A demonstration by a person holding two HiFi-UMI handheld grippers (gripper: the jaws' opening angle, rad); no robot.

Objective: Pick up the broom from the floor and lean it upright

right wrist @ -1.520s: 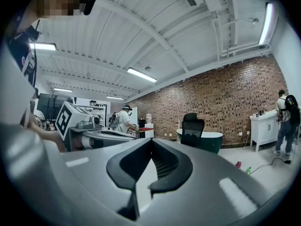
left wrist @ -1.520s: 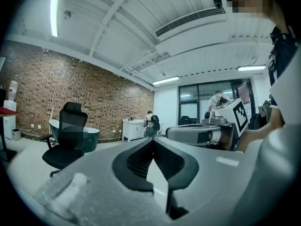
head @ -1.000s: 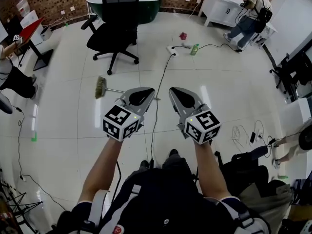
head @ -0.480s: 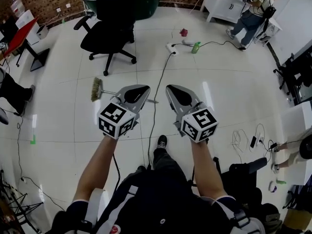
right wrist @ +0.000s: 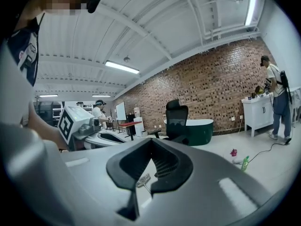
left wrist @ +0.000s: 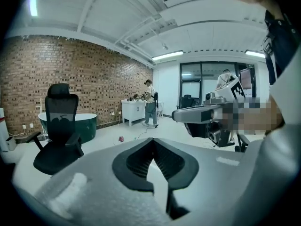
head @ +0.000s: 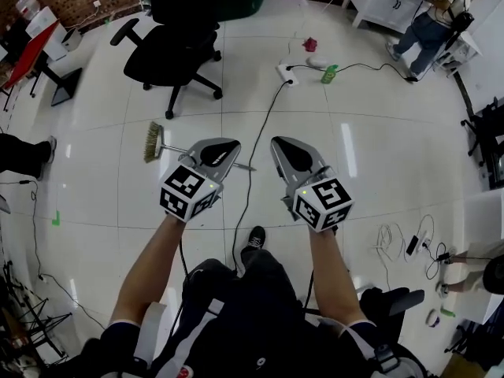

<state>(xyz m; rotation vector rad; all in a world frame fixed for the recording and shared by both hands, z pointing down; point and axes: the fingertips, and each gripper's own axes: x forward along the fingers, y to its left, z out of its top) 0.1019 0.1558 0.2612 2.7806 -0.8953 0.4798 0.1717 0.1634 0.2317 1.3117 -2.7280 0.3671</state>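
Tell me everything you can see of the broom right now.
The broom lies flat on the white tiled floor, nothing gripping it. Its short, tan, splayed bristle head points left; a thin grey handle runs right, its middle hidden behind the left gripper in the head view, its tip ending near a black cable. Whether they touch I cannot tell.

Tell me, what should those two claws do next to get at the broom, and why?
Probably lower the left gripper toward the broom handle and open its jaws. The broom lies flat on the floor, with its handle running under that gripper. Both the left gripper and the right gripper are shut, empty and held above it.
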